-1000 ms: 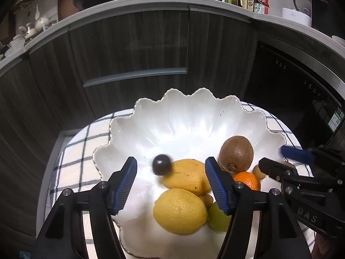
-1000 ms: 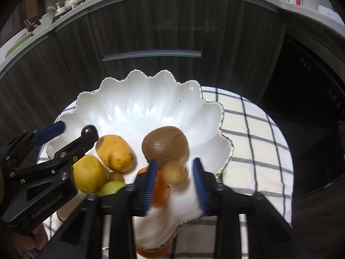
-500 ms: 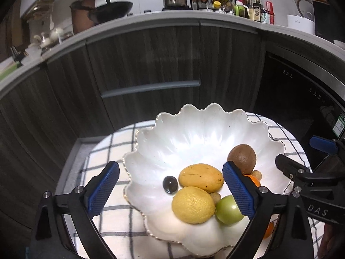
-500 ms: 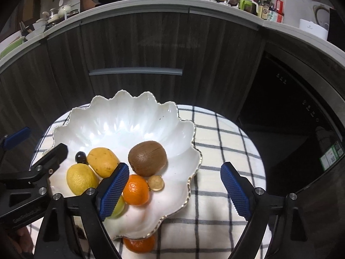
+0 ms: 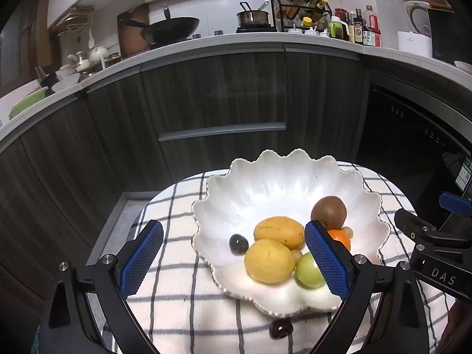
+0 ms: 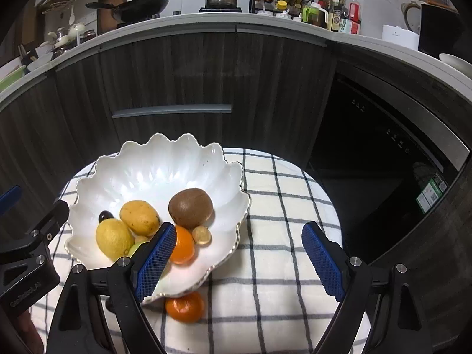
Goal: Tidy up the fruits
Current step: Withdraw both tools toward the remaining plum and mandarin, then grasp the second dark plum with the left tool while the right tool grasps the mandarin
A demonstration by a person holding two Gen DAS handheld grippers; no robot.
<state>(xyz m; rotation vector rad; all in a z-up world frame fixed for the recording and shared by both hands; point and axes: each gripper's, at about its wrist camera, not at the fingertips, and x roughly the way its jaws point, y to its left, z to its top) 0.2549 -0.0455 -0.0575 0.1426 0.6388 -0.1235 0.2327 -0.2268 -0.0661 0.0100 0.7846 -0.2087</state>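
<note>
White scalloped bowl (image 5: 283, 177) on checked cloth (image 5: 177, 280), holding the fruit. Mango (image 5: 278, 232) lying long axis roughly crosswise in left view, just behind lemon (image 5: 269, 261). Kiwi (image 6: 190, 208) long axis near level, touching orange (image 6: 183, 245). Dark plum (image 5: 238, 243) left of lemon; green fruit (image 5: 308, 270) right of it. Second orange (image 6: 184, 306) on cloth, at the bowl's near rim. Left gripper (image 5: 233, 262) tilted down over near rim, jaws wide apart, gripping nothing. Right gripper (image 6: 239, 259) likewise tilted down, jaws spread, empty, over cloth right of bowl.
</note>
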